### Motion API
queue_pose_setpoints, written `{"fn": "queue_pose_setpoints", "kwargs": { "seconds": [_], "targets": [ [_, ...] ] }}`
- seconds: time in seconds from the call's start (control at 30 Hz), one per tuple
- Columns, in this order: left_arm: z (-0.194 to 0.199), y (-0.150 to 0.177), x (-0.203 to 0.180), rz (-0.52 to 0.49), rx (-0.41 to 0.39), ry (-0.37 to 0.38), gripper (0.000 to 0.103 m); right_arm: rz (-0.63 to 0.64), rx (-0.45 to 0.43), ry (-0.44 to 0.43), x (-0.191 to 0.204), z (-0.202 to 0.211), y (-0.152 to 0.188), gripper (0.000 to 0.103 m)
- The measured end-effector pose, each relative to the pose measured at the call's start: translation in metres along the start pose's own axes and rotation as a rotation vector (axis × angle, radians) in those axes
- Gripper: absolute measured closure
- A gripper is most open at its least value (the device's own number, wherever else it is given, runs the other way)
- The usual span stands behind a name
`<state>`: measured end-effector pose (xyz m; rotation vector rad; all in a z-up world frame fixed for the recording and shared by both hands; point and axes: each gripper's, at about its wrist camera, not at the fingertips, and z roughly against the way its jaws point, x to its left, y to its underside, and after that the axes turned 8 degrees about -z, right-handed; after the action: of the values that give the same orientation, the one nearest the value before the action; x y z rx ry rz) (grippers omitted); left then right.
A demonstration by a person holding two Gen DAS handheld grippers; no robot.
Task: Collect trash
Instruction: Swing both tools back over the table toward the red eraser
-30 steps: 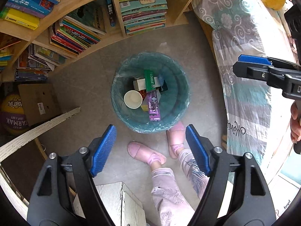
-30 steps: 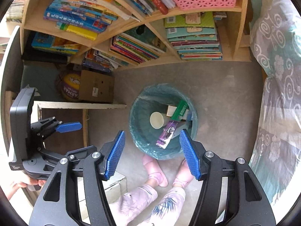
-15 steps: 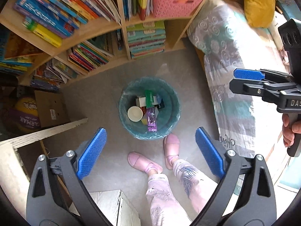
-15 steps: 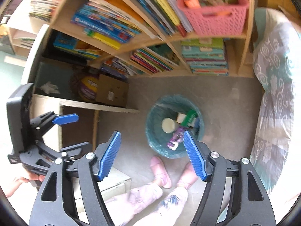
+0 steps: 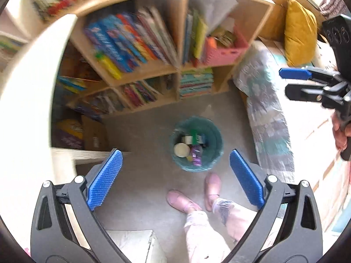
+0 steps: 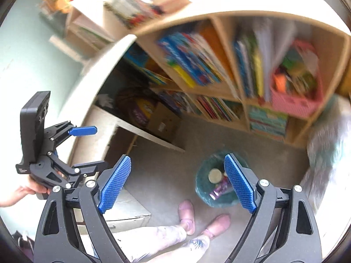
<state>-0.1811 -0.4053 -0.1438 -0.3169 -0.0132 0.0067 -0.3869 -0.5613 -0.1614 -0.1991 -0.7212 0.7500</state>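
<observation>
Hanging high with both left tongs (image 5: 173, 180) and right tongs (image 6: 177, 185) spread wide and empty, the bin (image 5: 196, 144) far below between them holds the trash; risk: blurred view hiding stray scraps.

Wooden bookshelf (image 5: 175, 70), cubbies packed with colourful books. Pink basket (image 5: 223, 51) in an upper cubby. Cardboard box (image 5: 94, 134) on grey floor (image 5: 142, 131). Yellow cushion (image 5: 300, 32) on patterned bedding (image 5: 269, 120). Pink slippers (image 5: 211, 184) on wearer's feet.
</observation>
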Motion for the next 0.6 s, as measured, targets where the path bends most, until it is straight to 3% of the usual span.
{"fn": "queue_pose_setpoints", "kwargs": {
  "seconds": [0.3,0.6],
  "targets": [
    [0.073,0.053,0.071,0.175,-0.079,-0.129,0.007,0.347,0.055,-0.095,0.124,-0.014,-0.045,0.016],
    [0.139,0.153,0.153,0.369,-0.115,-0.275,0.007,0.631,0.152,-0.272,0.247,-0.053,-0.045,0.016]
  ]
}}
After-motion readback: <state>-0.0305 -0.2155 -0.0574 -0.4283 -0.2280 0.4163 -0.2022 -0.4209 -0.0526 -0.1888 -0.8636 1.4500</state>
